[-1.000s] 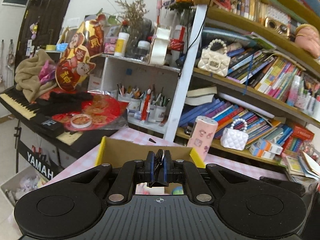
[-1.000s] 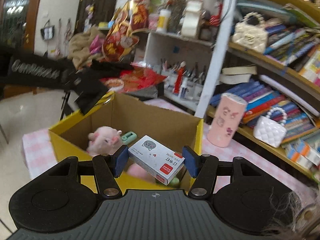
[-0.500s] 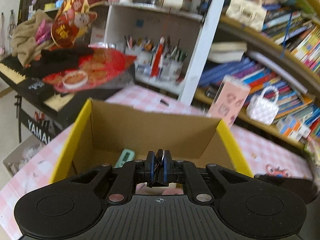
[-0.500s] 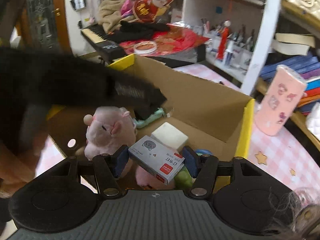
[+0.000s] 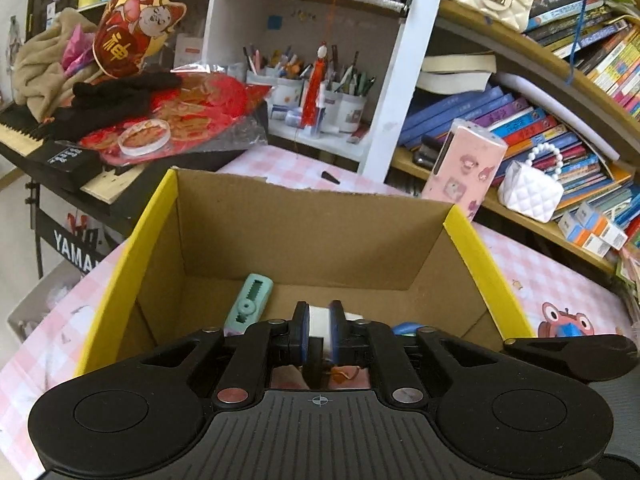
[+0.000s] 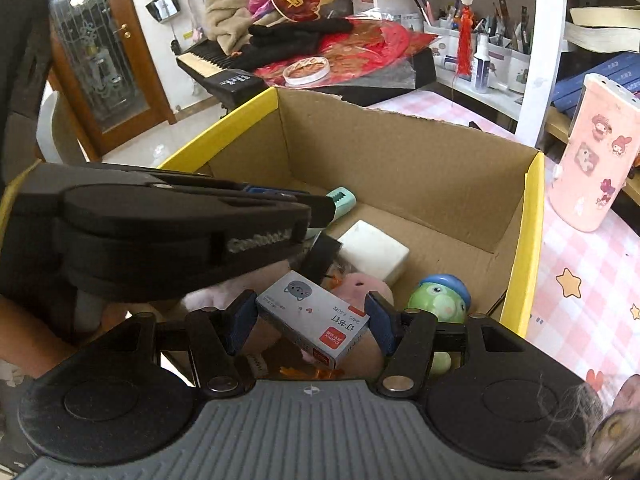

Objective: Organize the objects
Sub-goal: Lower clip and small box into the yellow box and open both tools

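Note:
A cardboard box with yellow edges (image 5: 476,248) (image 6: 524,240) stands on the pink checked table. My left gripper (image 5: 319,330) is over the box with its jaws a little apart; a black binder clip (image 6: 322,256) lies just below its tip. My right gripper (image 6: 312,318) is shut on a grey staples box (image 6: 316,316) held above the box's near side. Inside lie a white block (image 6: 374,250), a mint green stapler (image 5: 250,306), a pink plush (image 6: 360,288) and a green frog toy (image 6: 440,300).
A pink cartoon-printed case (image 5: 464,168) (image 6: 592,152) stands on the table right of the box. Bookshelves with books and a white quilted purse (image 5: 532,192) lie behind. A keyboard piano (image 6: 216,64) piled with clothes and red decorations stands at the left.
Both grippers have moved forward and down over the box. My left gripper's jaws, earlier shut on a black binder clip, have parted and the clip has dropped out. My right gripper still holds the staples box.

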The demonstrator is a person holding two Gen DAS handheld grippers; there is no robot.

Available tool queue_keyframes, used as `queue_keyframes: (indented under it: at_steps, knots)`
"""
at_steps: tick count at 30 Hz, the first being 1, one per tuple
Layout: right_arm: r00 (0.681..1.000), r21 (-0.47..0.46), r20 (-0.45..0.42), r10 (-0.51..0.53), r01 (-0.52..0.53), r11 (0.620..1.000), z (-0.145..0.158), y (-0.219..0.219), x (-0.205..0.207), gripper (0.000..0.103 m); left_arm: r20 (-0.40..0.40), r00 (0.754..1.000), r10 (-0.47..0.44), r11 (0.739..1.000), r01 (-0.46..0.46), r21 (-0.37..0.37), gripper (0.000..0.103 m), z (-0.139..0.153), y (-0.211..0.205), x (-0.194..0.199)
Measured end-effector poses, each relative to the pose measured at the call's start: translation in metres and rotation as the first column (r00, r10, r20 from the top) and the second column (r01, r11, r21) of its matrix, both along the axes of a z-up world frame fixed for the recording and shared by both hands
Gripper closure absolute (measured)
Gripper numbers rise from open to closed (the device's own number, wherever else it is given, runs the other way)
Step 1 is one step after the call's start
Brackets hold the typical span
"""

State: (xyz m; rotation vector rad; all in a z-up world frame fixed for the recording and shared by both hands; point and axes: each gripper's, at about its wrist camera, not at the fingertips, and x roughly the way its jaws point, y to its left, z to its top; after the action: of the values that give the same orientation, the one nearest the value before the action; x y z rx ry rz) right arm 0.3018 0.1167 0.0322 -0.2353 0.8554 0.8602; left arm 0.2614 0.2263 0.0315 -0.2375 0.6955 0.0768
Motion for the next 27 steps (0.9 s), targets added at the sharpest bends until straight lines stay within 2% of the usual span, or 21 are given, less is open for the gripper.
queue_keyframes:
  at_steps: [1, 2, 3, 5, 8, 11, 19, 23, 27]
  knots:
    - [1.0, 0.003, 0.0, -0.007, 0.007, 1.0, 0.0, 0.0, 0.001, 0.045, 0.005, 1.0, -0.002, 1.0, 0.002, 0.005, 0.08, 0.002, 0.0, -0.001]
    - [1.0, 0.005, 0.005, -0.015, 0.014, 1.0, 0.0, 0.0, -0.001, 0.044, 0.016, 1.0, -0.006, 1.0, 0.006, 0.011, 0.065, 0.004, 0.0, -0.003]
    - [1.0, 0.008, 0.012, -0.022, 0.022, 1.0, 0.0, 0.0, -0.001, 0.043, 0.028, 1.0, -0.006, 1.0, 0.005, 0.015, 0.045, 0.007, -0.001, -0.006]
    - [0.999, 0.023, 0.032, -0.038, 0.037, 0.999, 0.003, -0.003, -0.009, 0.037, 0.086, 0.996, -0.005, 1.0, 0.002, 0.029, 0.028, 0.016, -0.002, -0.017]
    - [0.996, 0.071, 0.07, -0.057, 0.052, 0.996, 0.011, -0.009, -0.022, 0.029, 0.153, 0.988, -0.017, 0.999, 0.011, 0.041, 0.025, 0.029, -0.001, -0.031]
    - [0.991, 0.098, 0.108, -0.08, 0.069, 0.993, 0.018, -0.014, -0.034, 0.029, 0.207, 0.978, -0.004, 0.999, -0.007, 0.05, 0.02, 0.044, 0.001, -0.047]
    - [0.953, 0.187, 0.212, -0.217, 0.179, 0.966, 0.044, -0.044, -0.077, 0.029, 0.333, 0.943, 0.03, 0.996, -0.055, 0.065, 0.017, 0.078, 0.004, -0.103]
    - [0.924, 0.224, 0.248, -0.29, 0.237, 0.946, 0.052, -0.058, -0.106, 0.029, 0.351, 0.935, 0.043, 0.996, -0.066, 0.052, 0.016, 0.082, 0.005, -0.136]
    - [0.899, 0.226, 0.276, -0.339, 0.282, 0.932, 0.053, -0.065, -0.141, 0.029, 0.332, 0.941, 0.061, 0.996, -0.078, 0.038, 0.016, 0.076, 0.005, -0.168]
